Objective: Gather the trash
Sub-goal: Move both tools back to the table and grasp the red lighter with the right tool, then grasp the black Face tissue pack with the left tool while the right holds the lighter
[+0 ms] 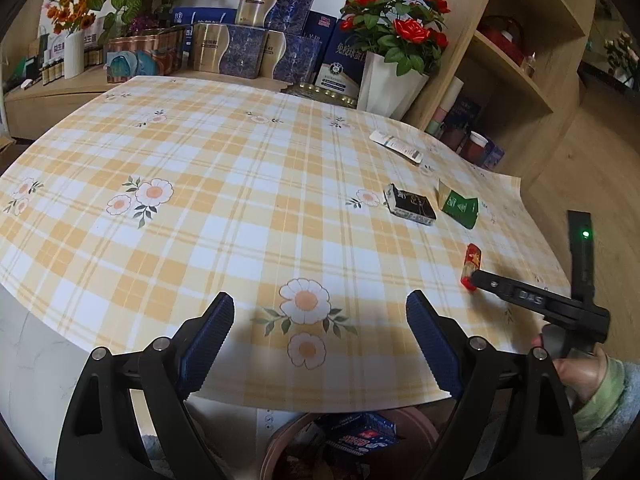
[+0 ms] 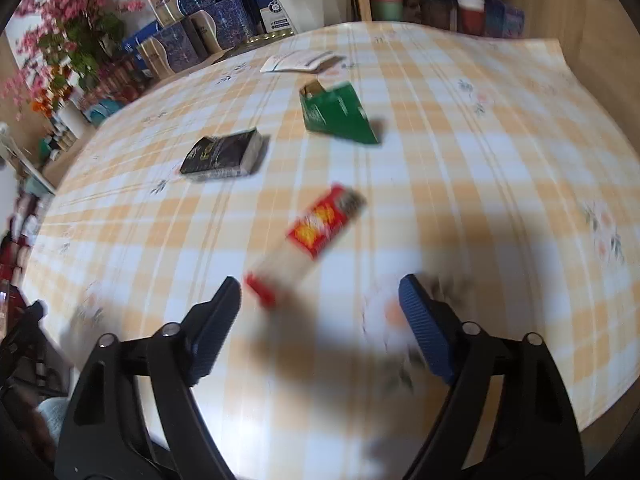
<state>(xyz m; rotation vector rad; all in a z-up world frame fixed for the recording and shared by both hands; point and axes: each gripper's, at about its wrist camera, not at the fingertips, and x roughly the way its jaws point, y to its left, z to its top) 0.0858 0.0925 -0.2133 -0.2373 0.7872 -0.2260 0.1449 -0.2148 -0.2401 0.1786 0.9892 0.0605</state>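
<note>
While red packet (image 2: 320, 232) lay ahead, right gripper (image 2: 320, 292) was held parted for pickup; left gripper (image 1: 320, 308) spread, nothing grasped.

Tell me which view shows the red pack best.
The right wrist view: the red pack lies close and whole on the tablecloth, just ahead of the open right gripper, though motion-blurred. The left wrist view shows it small, far right, partly hidden behind the right gripper's finger.

Wooden shelving (image 1: 516, 60), checked tablecloth (image 1: 224, 184), wood floor (image 1: 580, 168)
</note>
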